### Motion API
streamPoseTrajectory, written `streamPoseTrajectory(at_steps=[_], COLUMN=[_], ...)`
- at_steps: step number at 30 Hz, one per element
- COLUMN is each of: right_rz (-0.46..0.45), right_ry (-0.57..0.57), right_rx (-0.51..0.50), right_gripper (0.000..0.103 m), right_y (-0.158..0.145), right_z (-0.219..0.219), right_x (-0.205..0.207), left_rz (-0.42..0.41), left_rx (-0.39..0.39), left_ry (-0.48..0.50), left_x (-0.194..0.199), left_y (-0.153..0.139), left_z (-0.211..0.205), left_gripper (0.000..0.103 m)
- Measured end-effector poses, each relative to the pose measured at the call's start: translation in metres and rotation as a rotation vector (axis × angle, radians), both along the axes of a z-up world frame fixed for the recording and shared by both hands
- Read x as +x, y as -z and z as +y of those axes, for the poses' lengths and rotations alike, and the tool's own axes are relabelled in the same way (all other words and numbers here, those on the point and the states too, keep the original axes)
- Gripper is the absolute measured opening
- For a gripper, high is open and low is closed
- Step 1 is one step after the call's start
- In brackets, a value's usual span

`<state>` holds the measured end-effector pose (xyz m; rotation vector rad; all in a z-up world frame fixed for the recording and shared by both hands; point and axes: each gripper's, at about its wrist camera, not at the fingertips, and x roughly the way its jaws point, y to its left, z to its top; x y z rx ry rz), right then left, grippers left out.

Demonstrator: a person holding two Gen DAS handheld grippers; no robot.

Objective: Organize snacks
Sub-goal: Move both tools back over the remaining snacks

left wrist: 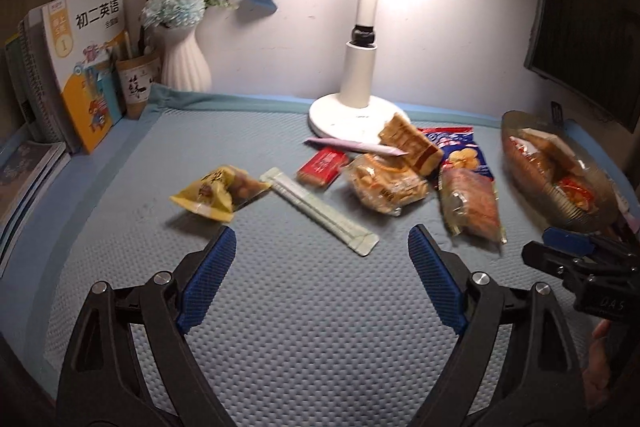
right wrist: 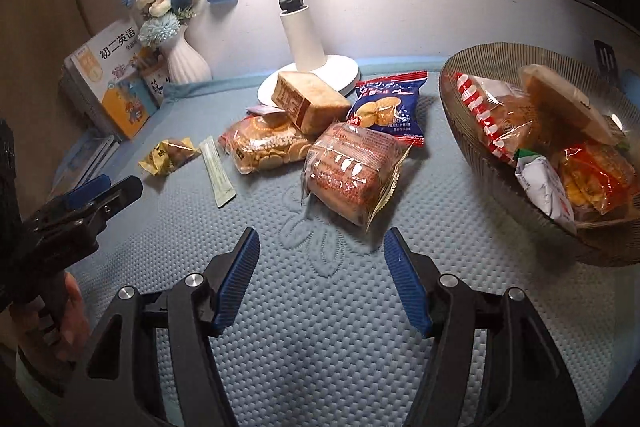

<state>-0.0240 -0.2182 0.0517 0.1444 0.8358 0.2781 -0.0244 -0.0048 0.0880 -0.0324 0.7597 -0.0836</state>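
Both tools are hovering low over a blue quilted mat point(right wrist: 320, 327). The left gripper point(left wrist: 320, 247) is standing with its blue-padded fingers point(left wrist: 212, 267) spread wide and holding nothing. The right gripper point(right wrist: 320, 247) is likewise gaping, empty, its pads clear of every packet.

Loose snacks are lying in a cluster at mid-mat, before the base of a white lamp point(right wrist: 308, 67). A clear wrapper with red print, holding a brown cake point(right wrist: 352, 171), is sitting nearest the right gripper, tilted on one edge. Behind it a blue biscuit packet point(right wrist: 386, 107) is lying flat. A clear bag of small round biscuits point(right wrist: 264, 143) is lying to its left, with a wrapped toast slice point(right wrist: 308, 99) leaning on top. A pale green stick sachet point(right wrist: 218, 173) is lying apart, and a yellow packet point(right wrist: 170, 155) is resting just beyond it. A small red packet point(left wrist: 322, 167) is showing in the left wrist view, beside a pink sachet point(left wrist: 352, 145).

A ribbed glass bowl point(right wrist: 464, 115) is sitting at the right, already holding several wrapped snacks piled together.
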Motion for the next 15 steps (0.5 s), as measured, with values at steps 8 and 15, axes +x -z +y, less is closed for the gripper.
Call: streamPoseTrajectory(at_steps=[8,15], right_rz=[0.027,0.031], right_ry=[0.026,0.026], right_rx=[-0.029,-0.045], right_gripper=[0.066,0.069], right_y=[0.02,0.021], right_z=[-0.002,0.0], right_x=[0.007,0.007], left_rz=[0.074,0.077], left_rx=[-0.043,-0.081], left_ry=[-0.086,-0.083], left_x=[0.012,0.011], left_y=[0.045,0.048], left_z=[0.03,0.032], left_gripper=[0.087,0.087])
